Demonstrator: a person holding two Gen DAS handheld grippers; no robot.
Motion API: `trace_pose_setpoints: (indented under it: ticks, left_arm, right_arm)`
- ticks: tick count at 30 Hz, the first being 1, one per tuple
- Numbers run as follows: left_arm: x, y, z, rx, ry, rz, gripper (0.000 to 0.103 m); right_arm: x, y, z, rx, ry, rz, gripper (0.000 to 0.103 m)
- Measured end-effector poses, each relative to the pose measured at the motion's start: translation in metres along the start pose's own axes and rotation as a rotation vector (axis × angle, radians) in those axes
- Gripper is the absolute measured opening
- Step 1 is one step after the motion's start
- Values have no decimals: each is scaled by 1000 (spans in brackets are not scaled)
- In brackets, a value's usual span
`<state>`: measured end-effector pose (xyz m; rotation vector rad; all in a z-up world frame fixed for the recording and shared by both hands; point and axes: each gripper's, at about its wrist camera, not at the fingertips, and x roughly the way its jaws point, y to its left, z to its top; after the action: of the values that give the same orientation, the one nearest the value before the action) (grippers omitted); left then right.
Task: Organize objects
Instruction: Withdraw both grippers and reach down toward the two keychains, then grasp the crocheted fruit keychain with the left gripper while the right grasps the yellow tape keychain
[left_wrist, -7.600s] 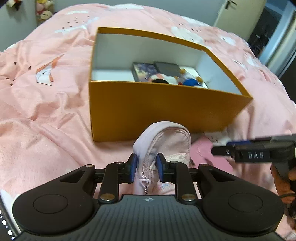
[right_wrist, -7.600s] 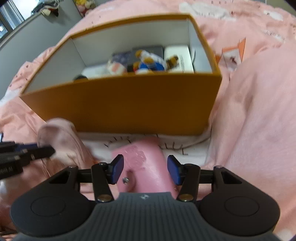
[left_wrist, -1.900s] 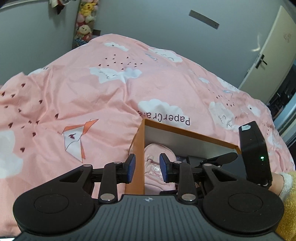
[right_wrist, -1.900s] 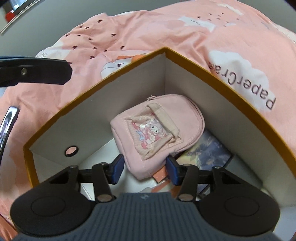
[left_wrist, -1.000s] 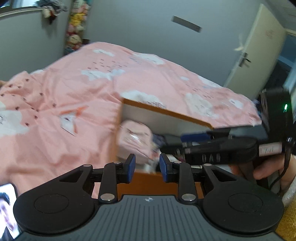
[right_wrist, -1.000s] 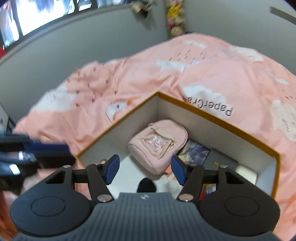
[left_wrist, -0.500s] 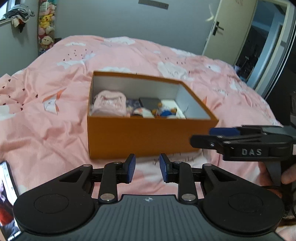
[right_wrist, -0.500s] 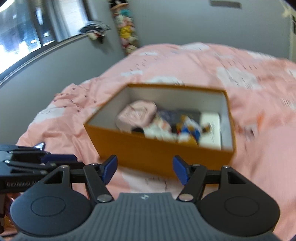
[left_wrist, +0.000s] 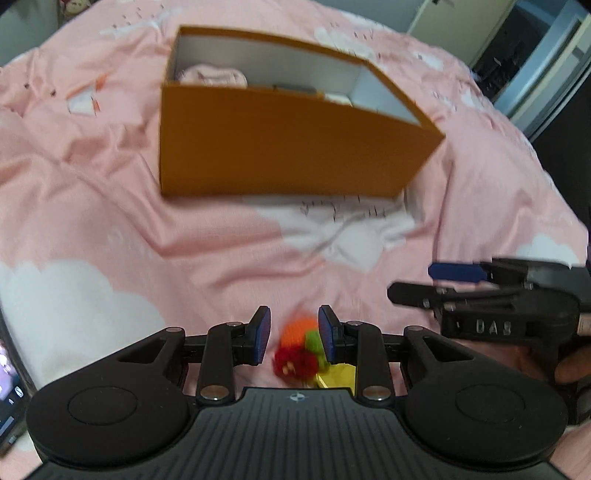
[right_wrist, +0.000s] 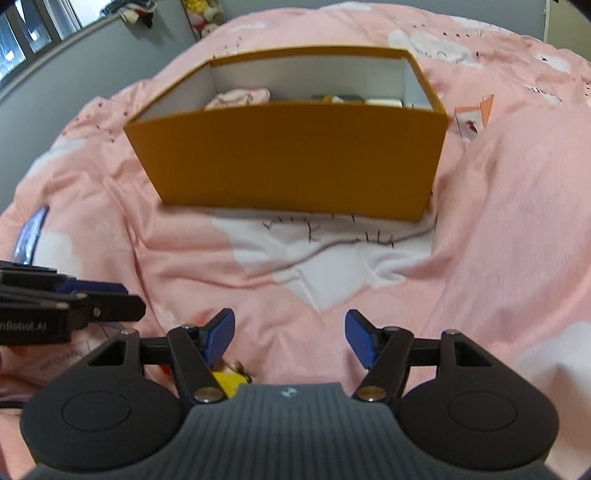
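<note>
Left tool narrow, jaws opening, pads straddling but not touching a small red-orange-green toy on the bed. Right tool wide, empty. Orange box ahead of both tools.

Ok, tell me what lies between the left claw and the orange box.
Only bare pink bedding with white cloud prints; nothing else lies between the left claw and the orange box. The left wrist view shows it.
</note>
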<state>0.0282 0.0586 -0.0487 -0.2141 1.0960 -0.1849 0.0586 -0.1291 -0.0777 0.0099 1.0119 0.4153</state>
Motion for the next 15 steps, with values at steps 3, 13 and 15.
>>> trace_pose_setpoints:
  ticks: [3,13,15]
  left_arm:
    - [8,-7,-5,42,45,-5,52]
    - [47,-26,-12,160,139,58,59]
    - [53,-26,-12,168,147,70,58]
  right_arm:
    - [3,-2,-3,11,16,16,68]
    - [17,-8,-7,39,100,51,67]
    - [20,-9,-7,44,113,56,67]
